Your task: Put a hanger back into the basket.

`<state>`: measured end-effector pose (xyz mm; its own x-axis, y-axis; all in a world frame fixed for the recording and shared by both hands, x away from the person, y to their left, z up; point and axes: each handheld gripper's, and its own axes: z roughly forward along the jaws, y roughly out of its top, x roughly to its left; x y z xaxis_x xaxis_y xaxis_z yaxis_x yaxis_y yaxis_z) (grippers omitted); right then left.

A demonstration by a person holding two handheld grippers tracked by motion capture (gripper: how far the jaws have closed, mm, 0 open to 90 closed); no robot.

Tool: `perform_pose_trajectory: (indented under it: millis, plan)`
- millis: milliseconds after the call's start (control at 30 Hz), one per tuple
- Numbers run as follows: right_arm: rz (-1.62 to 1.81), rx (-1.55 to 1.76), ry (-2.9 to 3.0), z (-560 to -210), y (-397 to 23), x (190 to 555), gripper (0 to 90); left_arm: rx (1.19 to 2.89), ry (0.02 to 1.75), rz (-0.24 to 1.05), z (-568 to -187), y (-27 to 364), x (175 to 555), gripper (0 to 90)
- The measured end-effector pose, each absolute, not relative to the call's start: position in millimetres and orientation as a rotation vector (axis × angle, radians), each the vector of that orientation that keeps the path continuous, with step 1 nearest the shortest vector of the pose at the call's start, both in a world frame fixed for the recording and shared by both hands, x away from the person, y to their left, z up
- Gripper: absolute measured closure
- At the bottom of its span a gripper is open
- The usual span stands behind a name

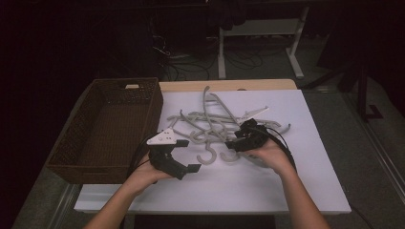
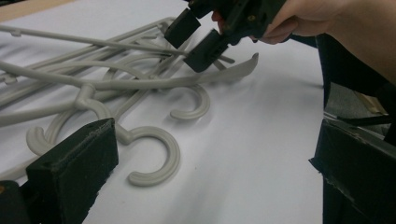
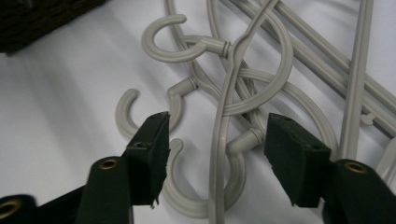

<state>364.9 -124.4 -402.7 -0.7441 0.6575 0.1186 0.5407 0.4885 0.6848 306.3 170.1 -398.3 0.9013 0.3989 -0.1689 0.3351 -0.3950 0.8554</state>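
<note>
A tangled pile of grey plastic hangers (image 1: 217,125) lies on the white surface (image 1: 286,181), toward its middle and far half, with several hooks curling toward the person. In the right gripper view one thin hanger arm (image 3: 223,140) runs up between the two jaws of the right tongs (image 3: 215,156), which stand spread apart on either side of it without touching it. In the high view the right tongs (image 1: 237,143) sit at the near edge of the pile, held by the right hand (image 1: 270,155). The left tongs (image 1: 187,155) hover just left of the hooks, jaws wide and holding nothing, gripped by the left hand (image 1: 143,174). A dark woven basket (image 1: 71,152) stands at the left edge of the surface, just beside the pile.
</note>
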Motion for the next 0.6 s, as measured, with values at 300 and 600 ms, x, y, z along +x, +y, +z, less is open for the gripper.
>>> perform_pose_trajectory:
  millis: [300, 600]
  plan:
    - [1.008, 1.069, 2.597, -422.1, -109.5, 378.2, 56.8, 2.039, 0.545, 0.076, -415.7, 167.3, 305.8, 0.0]
    - [0.976, 1.062, 2.593, -429.3, -102.5, 380.3, 65.9, 2.073, 0.564, 0.103, -429.3, 168.7, 307.9, 0.0]
